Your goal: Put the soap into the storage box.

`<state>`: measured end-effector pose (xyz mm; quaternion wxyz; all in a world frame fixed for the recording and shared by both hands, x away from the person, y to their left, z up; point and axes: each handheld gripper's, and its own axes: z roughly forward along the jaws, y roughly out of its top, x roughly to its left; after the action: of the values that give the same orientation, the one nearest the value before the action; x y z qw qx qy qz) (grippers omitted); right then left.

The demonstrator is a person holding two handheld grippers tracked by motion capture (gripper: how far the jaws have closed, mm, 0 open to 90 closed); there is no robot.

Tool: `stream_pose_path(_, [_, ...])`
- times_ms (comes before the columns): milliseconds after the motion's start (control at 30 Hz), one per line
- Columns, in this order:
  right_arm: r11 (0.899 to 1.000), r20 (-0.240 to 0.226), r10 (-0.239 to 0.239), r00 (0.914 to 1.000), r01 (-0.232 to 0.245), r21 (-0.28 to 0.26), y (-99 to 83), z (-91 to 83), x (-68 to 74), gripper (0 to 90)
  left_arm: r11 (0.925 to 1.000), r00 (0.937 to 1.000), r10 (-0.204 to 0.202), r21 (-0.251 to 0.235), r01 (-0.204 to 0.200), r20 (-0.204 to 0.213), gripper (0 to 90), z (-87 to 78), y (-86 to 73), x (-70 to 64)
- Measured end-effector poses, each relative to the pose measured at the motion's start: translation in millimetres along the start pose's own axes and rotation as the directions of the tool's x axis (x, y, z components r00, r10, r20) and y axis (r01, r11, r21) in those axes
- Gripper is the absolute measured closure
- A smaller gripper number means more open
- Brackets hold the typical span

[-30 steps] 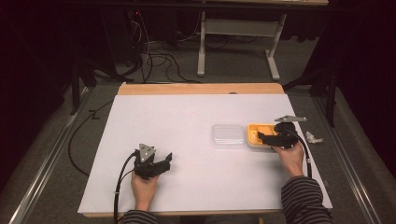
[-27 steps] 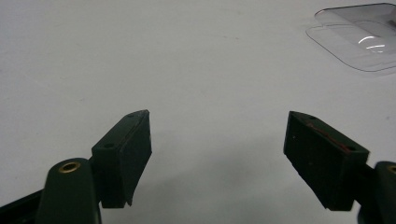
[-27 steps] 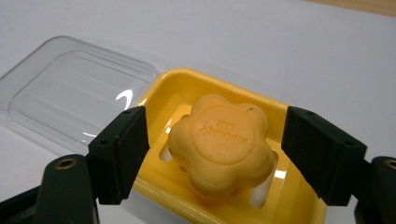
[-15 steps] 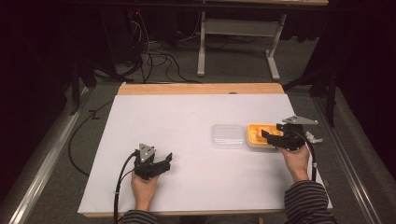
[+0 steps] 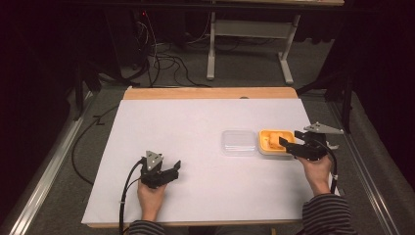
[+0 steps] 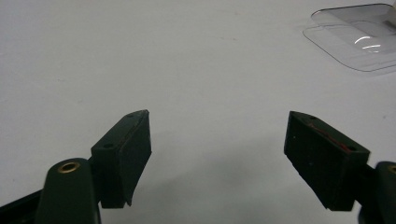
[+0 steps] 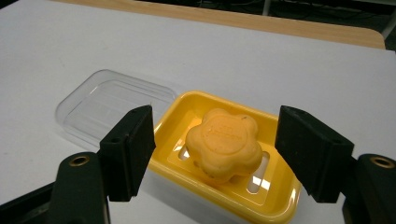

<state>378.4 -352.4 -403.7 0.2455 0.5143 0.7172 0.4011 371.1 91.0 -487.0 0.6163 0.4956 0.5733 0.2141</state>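
A yellow soap dish (image 5: 272, 142) (image 7: 233, 186) sits at the right of the white table, holding an orange flower-shaped soap (image 7: 224, 143). A clear plastic lid (image 5: 239, 142) (image 7: 112, 109) (image 6: 359, 42) lies flat just left of the dish. My right gripper (image 5: 288, 143) (image 7: 215, 149) hovers open at the dish's right side, jaws wide and pointed at the soap, holding nothing. My left gripper (image 5: 173, 169) (image 6: 219, 158) rests open low over bare table at the front left, empty, with the lid far ahead to its right.
The white table cover (image 5: 195, 127) has a wooden strip (image 5: 210, 93) along its far edge. Cables and a metal stand (image 5: 249, 44) occupy the dark floor beyond. A small white object (image 5: 333, 145) lies by the right edge near my right hand.
My right gripper has drawn back slightly to the right from the dish and lifted a little. The left gripper has stayed in place.
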Motion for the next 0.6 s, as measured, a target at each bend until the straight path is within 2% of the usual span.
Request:
stream_pose_path(67, [1.0, -0.004, 0.015, 0.9999, -0.015, 0.001, -1.0, -3.0, 0.9, 28.9, 1.0, 1.0, 0.001, 0.0, -0.001, 0.0, 23.6, 0.0, -0.1, -0.1])
stream_pose_path(600, [0.998, -0.023, 0.039, 0.999, -0.04, -0.043, -15.8, -24.9, -4.7, 29.5, 1.0, 1.0, 0.001, 0.001, -0.001, 0.001, 23.6, 0.0, -0.1, -0.1])
